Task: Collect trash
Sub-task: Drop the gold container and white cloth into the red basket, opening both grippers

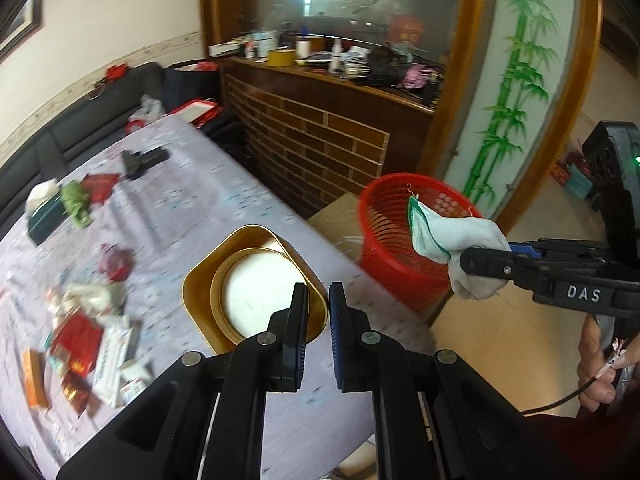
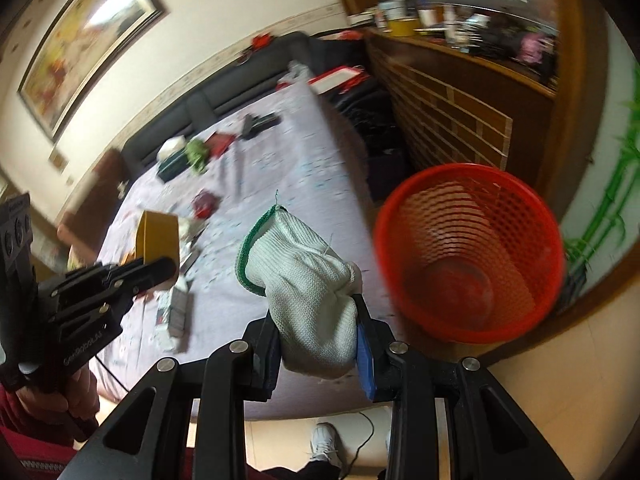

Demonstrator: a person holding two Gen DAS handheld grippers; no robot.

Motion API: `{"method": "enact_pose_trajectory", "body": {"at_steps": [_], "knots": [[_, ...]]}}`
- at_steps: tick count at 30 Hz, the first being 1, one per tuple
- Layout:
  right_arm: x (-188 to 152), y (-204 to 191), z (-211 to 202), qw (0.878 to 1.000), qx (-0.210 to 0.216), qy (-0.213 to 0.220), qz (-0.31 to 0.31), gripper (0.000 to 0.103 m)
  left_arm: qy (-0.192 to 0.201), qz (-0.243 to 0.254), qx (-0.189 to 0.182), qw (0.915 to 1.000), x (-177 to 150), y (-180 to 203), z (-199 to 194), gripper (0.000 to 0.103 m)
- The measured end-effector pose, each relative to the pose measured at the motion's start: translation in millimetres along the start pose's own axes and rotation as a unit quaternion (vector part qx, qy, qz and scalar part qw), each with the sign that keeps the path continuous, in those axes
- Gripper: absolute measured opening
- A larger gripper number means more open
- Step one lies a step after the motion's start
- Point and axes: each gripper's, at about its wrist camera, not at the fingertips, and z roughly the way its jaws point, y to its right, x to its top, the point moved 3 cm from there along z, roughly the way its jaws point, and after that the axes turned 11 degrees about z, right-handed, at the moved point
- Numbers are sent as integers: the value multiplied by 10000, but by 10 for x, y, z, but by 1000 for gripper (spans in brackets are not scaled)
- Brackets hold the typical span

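Right gripper (image 2: 316,344): clamped on white glove (image 2: 304,280), held beside red basket (image 2: 472,256)
Left gripper (image 1: 319,312): pinching rim of gold tin (image 1: 200,280), above table (image 1: 224,200)
Basket: on floor, beside table

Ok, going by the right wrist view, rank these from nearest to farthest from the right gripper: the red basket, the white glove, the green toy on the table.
1. white glove: clamped in the right gripper, its green cuff pointing away.
2. red basket: on the floor, ahead and to the right, off the table's edge.
3. green toy: far up the table, ahead and to the left, beside a dark box.
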Motion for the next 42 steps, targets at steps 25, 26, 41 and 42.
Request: {"method": "enact_pose_trajectory", "body": {"at_steps": [25, 26, 41, 42], "knots": [[720, 1271, -83, 9870, -443, 409, 1492, 42, -73, 515, -1097, 9926, 970, 931, 951, 51], [743, 1298, -75, 9865, -502, 425, 1499, 53, -36, 478, -1080, 9930, 971, 910, 948, 53], [648, 933, -24, 9934, -410, 362, 1005, 63, -128, -357, -646, 9972, 501, 328, 603, 53], [630, 878, 7, 9944, -393, 321, 932, 63, -125, -408, -568, 9975, 442, 267, 559, 53]]}}
